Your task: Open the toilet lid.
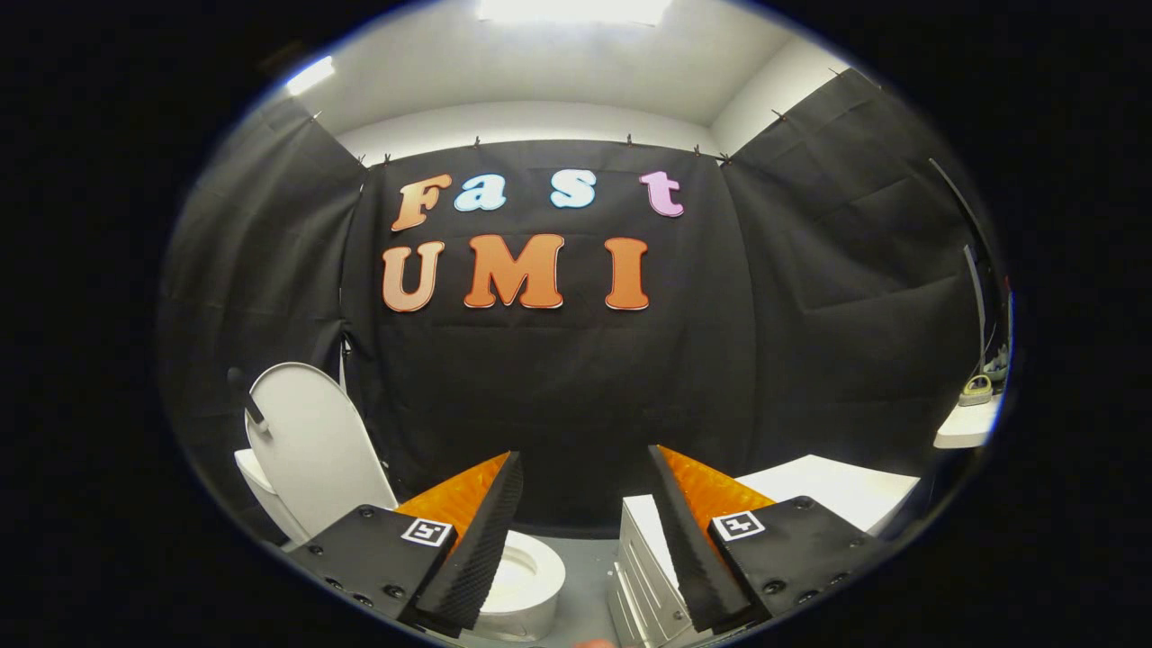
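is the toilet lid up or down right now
Up. The toilet lid stands raised near the black cloth wall, and the bowl lies open below. The gripper is open, jaws holding nothing.

From the gripper [585,459], its fingers spread apart on nothing, the toilet bowl [522,576] sits at seven o'clock with its lid [310,445] upright behind it at nine, and a drawer cabinet [643,576] at five.

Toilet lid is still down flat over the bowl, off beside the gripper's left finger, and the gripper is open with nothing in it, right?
Not quite. The gripper view shows the toilet lid raised upright, leaning back toward the black cloth, with the bowl uncovered below it. The rest holds: it sits beside the left finger, and the gripper is open with nothing in it.
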`<state>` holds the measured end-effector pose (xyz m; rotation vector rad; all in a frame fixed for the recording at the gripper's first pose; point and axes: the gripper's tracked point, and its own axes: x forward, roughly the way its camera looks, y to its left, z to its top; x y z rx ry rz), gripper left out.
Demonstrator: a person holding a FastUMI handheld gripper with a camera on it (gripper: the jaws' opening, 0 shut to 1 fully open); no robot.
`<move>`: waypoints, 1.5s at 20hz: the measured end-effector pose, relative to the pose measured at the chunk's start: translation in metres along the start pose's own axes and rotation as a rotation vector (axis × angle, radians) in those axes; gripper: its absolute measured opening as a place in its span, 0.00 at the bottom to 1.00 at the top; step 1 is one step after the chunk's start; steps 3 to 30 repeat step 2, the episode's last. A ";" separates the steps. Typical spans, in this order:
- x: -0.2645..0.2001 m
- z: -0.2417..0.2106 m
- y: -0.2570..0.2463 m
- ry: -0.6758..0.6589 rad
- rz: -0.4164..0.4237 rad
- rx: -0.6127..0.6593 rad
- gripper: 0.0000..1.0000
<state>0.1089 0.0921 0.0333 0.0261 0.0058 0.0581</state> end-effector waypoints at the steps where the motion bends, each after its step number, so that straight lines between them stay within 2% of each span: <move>1: -0.001 0.000 -0.001 -0.001 -0.002 0.000 0.89; 30: -0.001 0.001 -0.001 -0.003 -0.001 0.000 0.89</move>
